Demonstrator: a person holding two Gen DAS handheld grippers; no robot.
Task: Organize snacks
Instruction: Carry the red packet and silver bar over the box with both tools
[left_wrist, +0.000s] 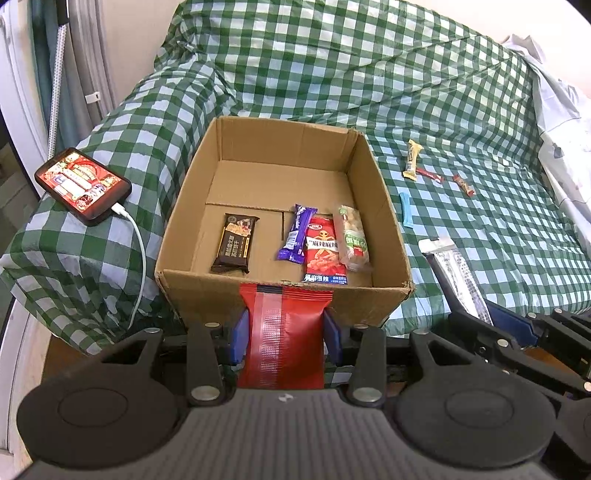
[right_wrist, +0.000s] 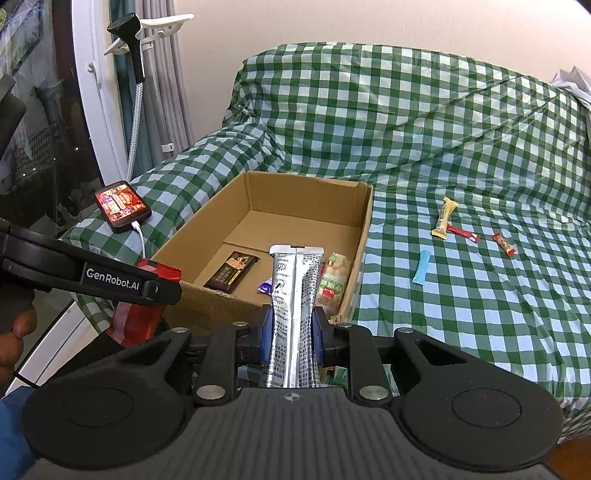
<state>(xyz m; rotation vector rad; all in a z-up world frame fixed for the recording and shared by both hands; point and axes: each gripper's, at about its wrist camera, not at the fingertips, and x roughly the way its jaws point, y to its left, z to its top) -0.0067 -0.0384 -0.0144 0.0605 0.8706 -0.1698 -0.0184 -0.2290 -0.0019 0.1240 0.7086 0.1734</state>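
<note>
An open cardboard box (left_wrist: 284, 295) (right_wrist: 364, 218) stands on the checked bed cover. Inside lie a dark chocolate pack (left_wrist: 235, 243) (right_wrist: 231, 274), a purple bar (left_wrist: 297, 233), a red spicy snack pack (left_wrist: 325, 254) and a clear bag of pale snacks (left_wrist: 354, 240) (right_wrist: 334, 282). My left gripper (left_wrist: 284, 332) (right_wrist: 147, 291) is shut on a red packet (left_wrist: 286, 336) (right_wrist: 138, 317) just before the box's near wall. My right gripper (right_wrist: 293, 332) is shut on a silver packet (right_wrist: 295, 314) (left_wrist: 460, 273) at the box's near right corner.
Loose snacks lie on the cover right of the box: a yellow bar (left_wrist: 412, 160) (right_wrist: 443, 218), two small red sticks (left_wrist: 430, 174) (left_wrist: 463, 184) and a blue stick (left_wrist: 405, 208) (right_wrist: 422, 267). A charging phone (left_wrist: 82, 186) (right_wrist: 122, 206) lies left of the box.
</note>
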